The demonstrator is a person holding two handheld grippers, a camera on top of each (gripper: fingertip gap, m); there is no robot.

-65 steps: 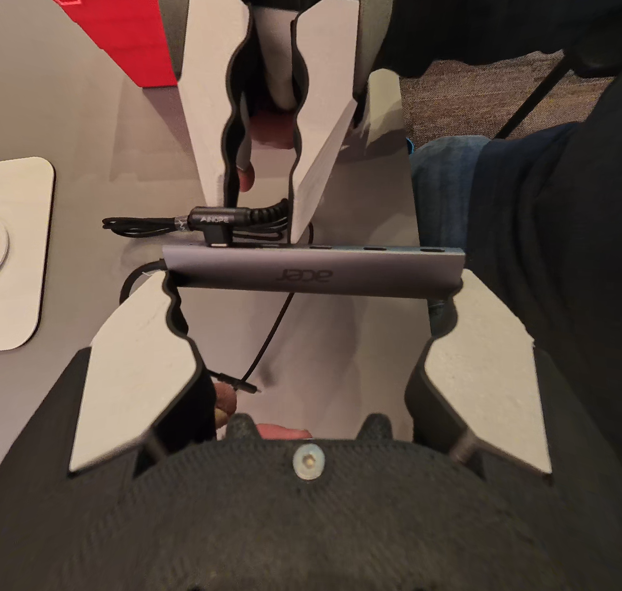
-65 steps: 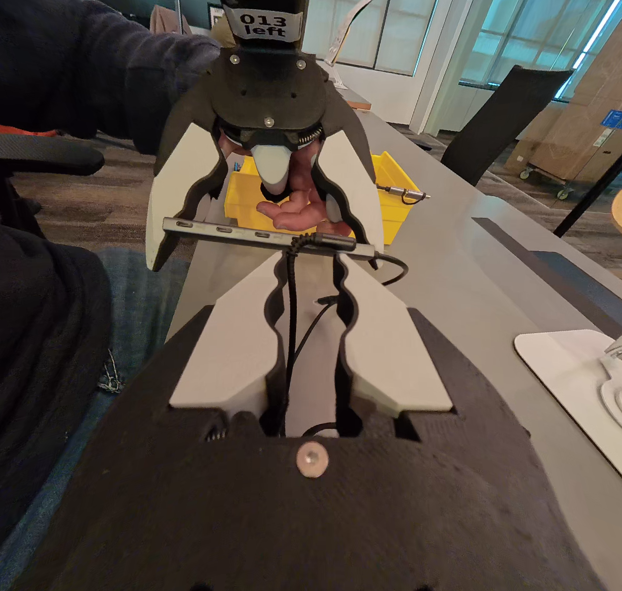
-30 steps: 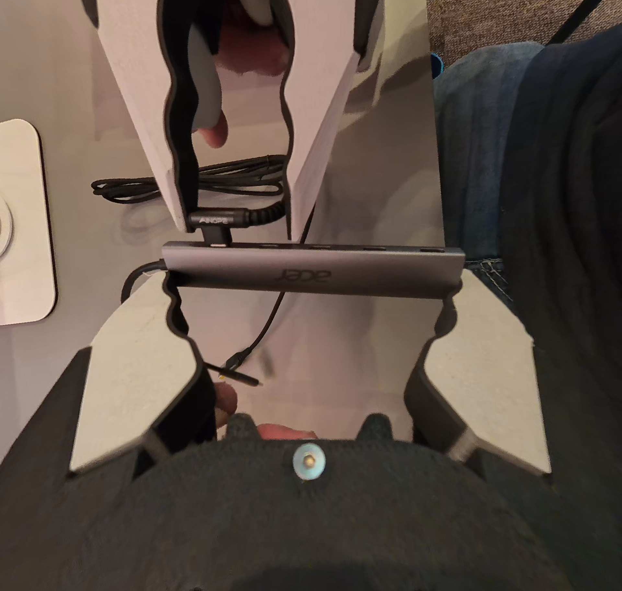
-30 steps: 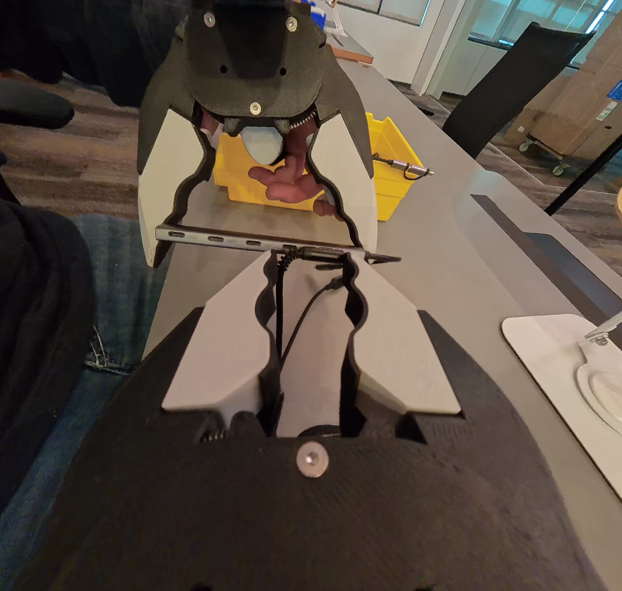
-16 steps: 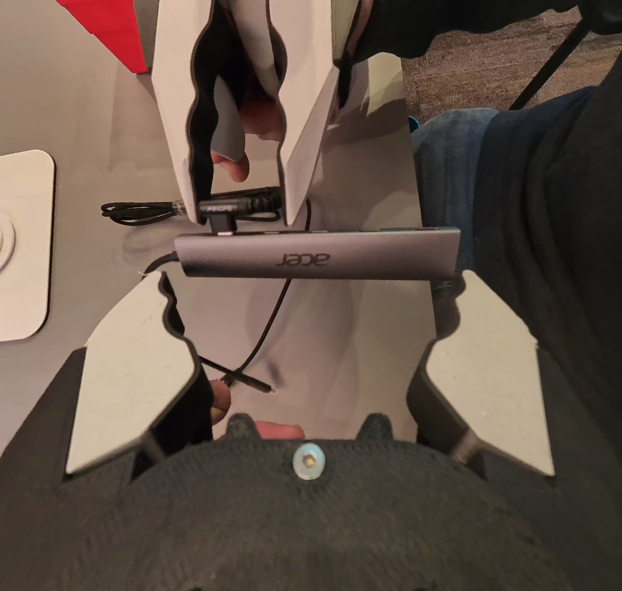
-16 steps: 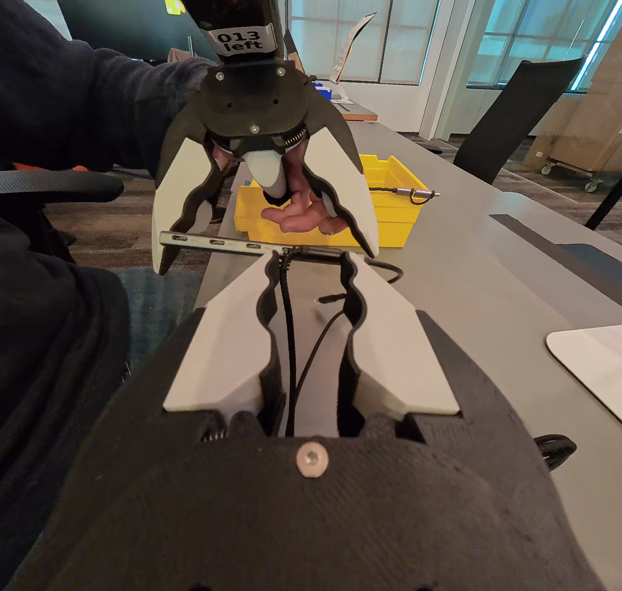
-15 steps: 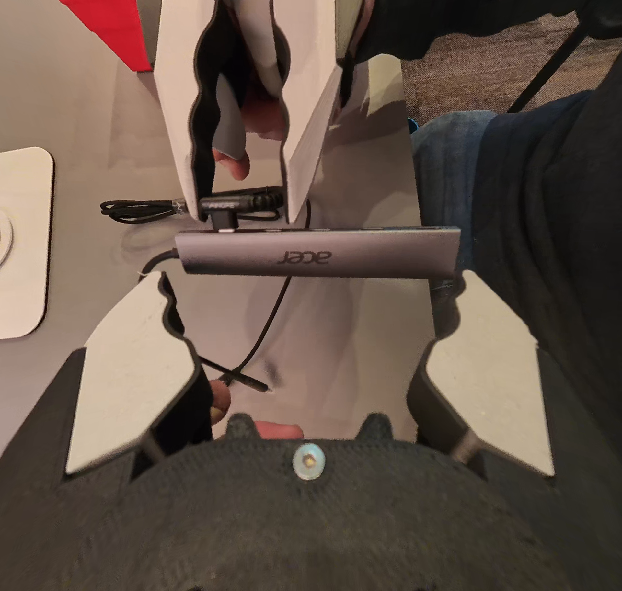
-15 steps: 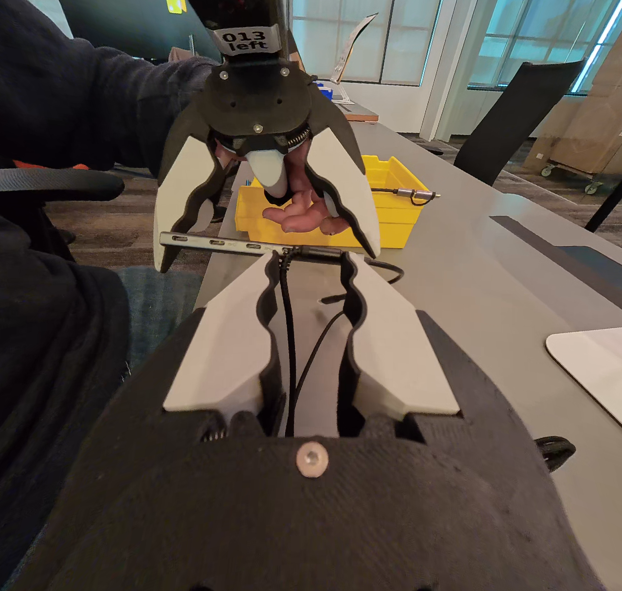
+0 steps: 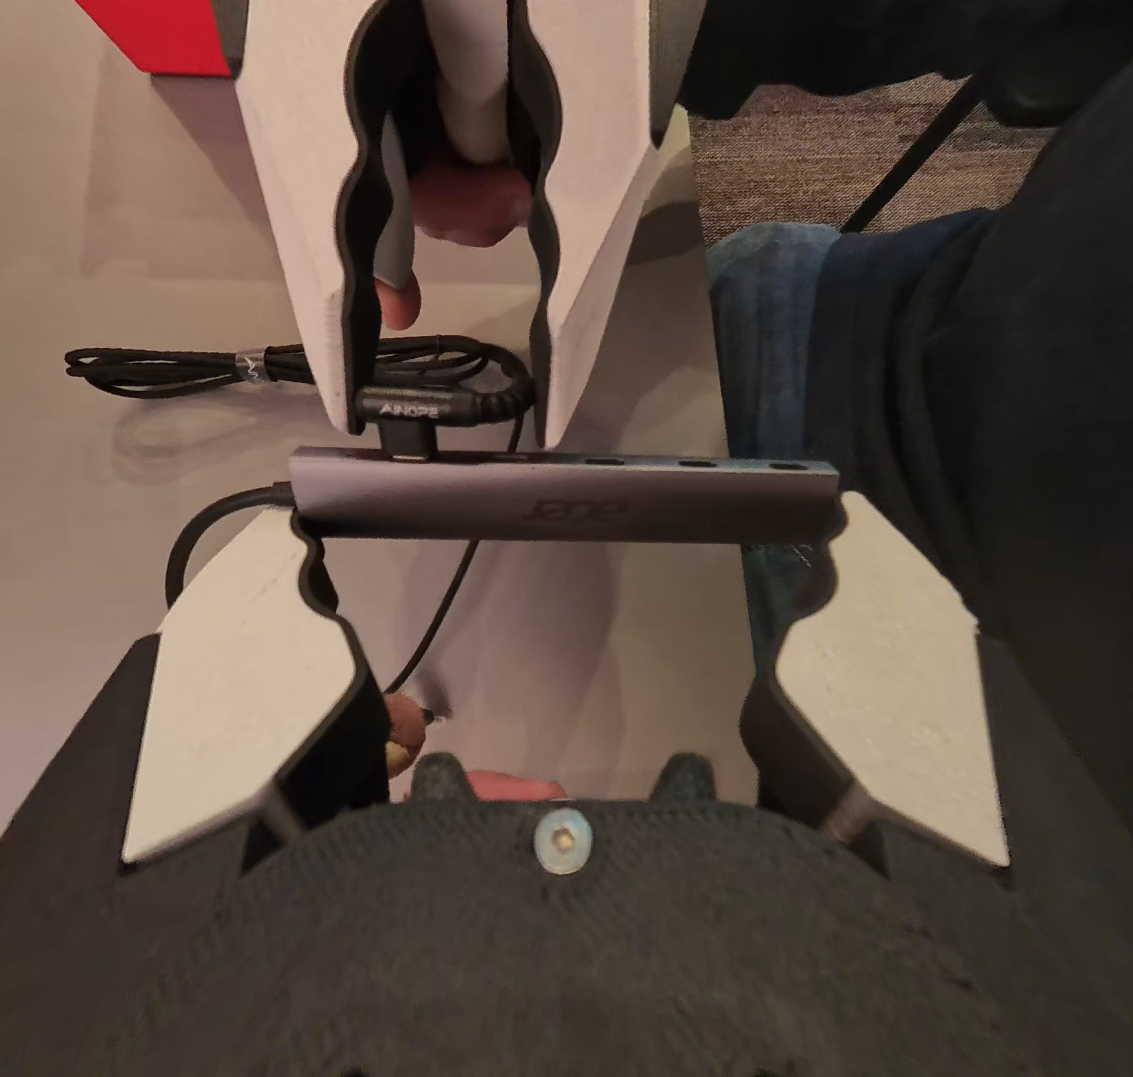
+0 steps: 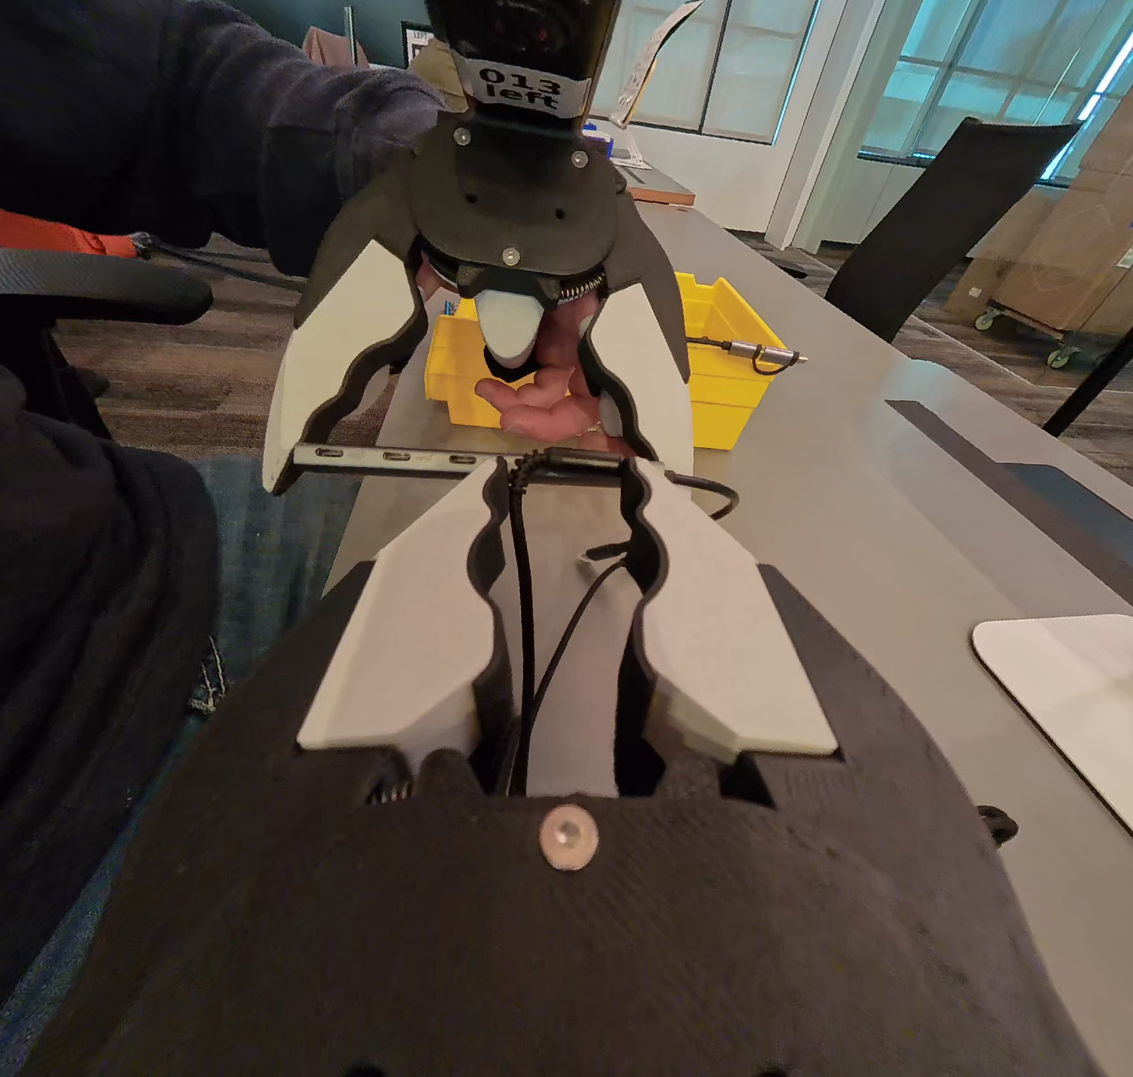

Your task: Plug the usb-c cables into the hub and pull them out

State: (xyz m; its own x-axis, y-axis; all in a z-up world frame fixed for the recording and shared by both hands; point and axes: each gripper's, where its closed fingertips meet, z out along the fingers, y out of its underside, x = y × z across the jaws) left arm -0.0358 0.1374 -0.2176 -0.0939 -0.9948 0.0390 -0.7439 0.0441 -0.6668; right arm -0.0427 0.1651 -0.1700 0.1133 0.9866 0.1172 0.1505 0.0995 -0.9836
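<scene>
My left gripper [image 9: 567,520] is shut on the grey hub [image 9: 564,496], clamping it lengthwise by its two ends above the table. My right gripper [image 9: 444,428] comes in from above, shut on a black right-angle USB-C plug [image 9: 429,413]. The plug's tip sits in a port near the hub's left end, with a sliver of silver showing. In the right wrist view my right gripper [image 10: 567,471] holds the plug [image 10: 576,462] against the hub [image 10: 392,456], with the left gripper [image 10: 478,465] facing it. The plug's braided cable [image 10: 521,588] runs back between my fingers.
A coiled black cable [image 9: 184,367] lies on the grey table [image 9: 184,220] behind the hub. A thin cable [image 9: 441,612] with a loose end hangs under the hub. A yellow bin [image 10: 723,361], a white pad [image 10: 1073,679] and a red object [image 9: 153,5] are nearby. The person's legs are at the table edge. One gripper's finger ends stand about 4 cm off the other's.
Both grippers have risen and tilted together, with the hub and plug still held. The right gripper now looms closer in the left wrist view. The plug stays at the same port.
</scene>
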